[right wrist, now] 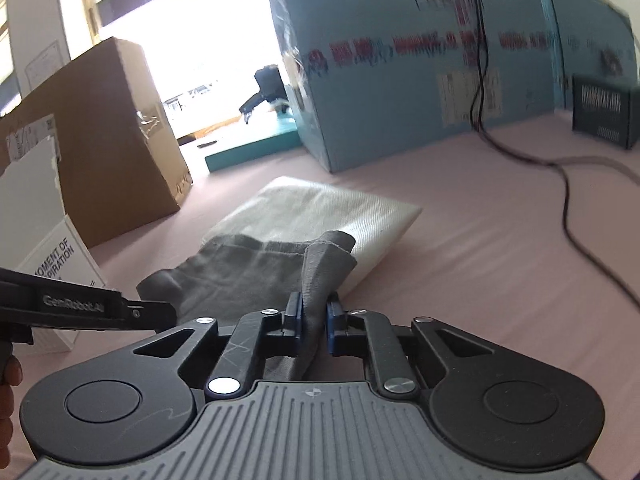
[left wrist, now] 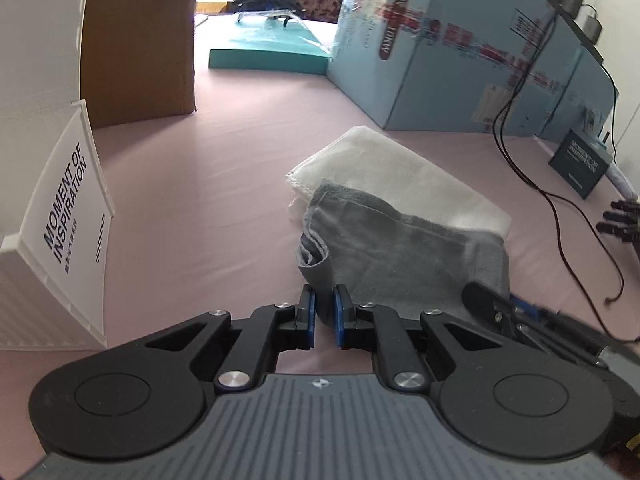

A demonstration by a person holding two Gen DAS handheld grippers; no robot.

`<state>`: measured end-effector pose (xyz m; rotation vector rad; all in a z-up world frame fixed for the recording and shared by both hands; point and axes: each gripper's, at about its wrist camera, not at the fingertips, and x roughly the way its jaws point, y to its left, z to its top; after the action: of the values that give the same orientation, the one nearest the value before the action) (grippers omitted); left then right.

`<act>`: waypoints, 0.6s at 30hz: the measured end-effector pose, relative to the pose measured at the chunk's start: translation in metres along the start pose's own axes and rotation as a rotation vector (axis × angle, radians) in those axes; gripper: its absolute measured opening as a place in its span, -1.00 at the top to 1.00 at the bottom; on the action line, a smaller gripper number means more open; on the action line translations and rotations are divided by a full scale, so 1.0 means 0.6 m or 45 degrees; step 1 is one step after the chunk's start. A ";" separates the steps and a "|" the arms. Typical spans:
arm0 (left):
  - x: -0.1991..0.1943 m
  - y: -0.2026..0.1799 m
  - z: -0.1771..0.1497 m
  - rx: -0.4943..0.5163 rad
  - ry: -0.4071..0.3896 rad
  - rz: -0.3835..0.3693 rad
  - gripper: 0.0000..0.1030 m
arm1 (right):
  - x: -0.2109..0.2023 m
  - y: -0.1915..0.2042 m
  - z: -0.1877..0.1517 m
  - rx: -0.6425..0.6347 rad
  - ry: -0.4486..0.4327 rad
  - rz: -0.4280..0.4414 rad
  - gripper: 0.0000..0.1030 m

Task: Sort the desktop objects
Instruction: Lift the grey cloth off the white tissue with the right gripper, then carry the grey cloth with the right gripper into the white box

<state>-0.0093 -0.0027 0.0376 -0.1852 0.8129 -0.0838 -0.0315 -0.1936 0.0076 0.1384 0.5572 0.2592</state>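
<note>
The grey cloth [right wrist: 256, 276] lies in the lower middle of the frame, partly over a folded white cloth [right wrist: 320, 216] on the pink tabletop [right wrist: 500, 260]. Both tongs are pinched narrow on its near edge: the right gripper [right wrist: 314, 312] grips a raised fold, the left gripper [left wrist: 324, 304] a corner. This looks like the folding step (or lifting); next, both should probably raise the edge together, evenly. A white box [left wrist: 60, 248] stands at left.

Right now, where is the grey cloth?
The grey cloth lies mid-table, partly over the white towel, with both the left gripper and right gripper pinching its near edge.
</note>
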 end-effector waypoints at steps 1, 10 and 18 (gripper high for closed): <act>-0.002 -0.002 -0.003 0.009 -0.005 -0.001 0.84 | -0.004 0.007 -0.003 -0.021 -0.003 -0.026 0.79; -0.048 -0.019 -0.027 0.114 -0.106 -0.005 0.85 | -0.066 0.033 -0.037 -0.119 -0.059 -0.078 0.81; -0.096 0.003 -0.021 0.104 -0.161 -0.063 0.86 | -0.099 0.050 -0.034 -0.113 -0.133 -0.049 0.88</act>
<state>-0.0579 0.0059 0.0695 -0.1322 0.6781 -0.1502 -0.0975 -0.1801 0.0265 0.0550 0.4436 0.2374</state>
